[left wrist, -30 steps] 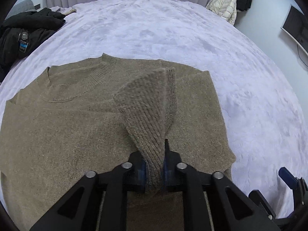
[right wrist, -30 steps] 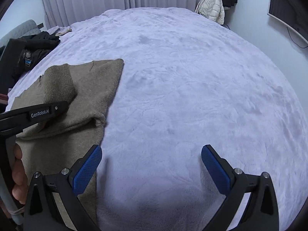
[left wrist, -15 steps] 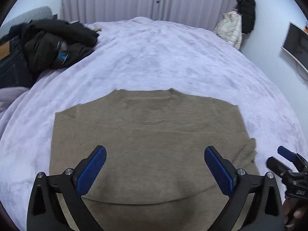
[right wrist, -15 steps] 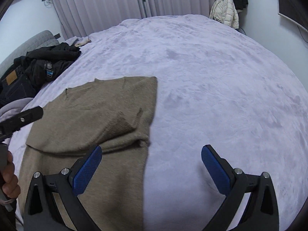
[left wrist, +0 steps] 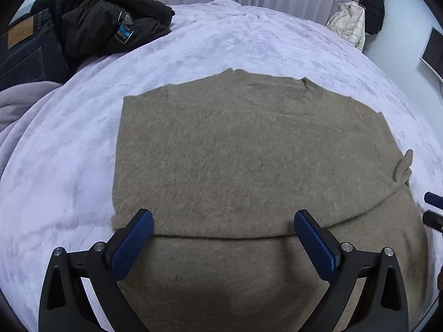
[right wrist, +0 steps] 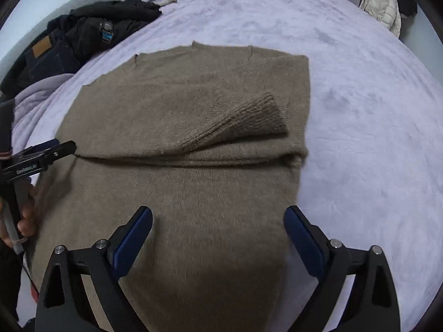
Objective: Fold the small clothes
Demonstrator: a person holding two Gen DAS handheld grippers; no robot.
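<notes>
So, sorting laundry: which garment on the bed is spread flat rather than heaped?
The tan knit sweater lies flat; the black jacket and dark jeans are heaped.

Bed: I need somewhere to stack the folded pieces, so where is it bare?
Bare blanket lies right of the brown sweater and beyond its collar. The left edge is crowded: black jacket, jeans, a grey garment.

Left tool (right wrist: 41, 163) side plate: white lettering, blurred, not legible
Black jacket (left wrist: 110, 22) badge: blue and white patch, text too small
Jeans (left wrist: 25, 49) waistband: tan patch, unreadable
</notes>
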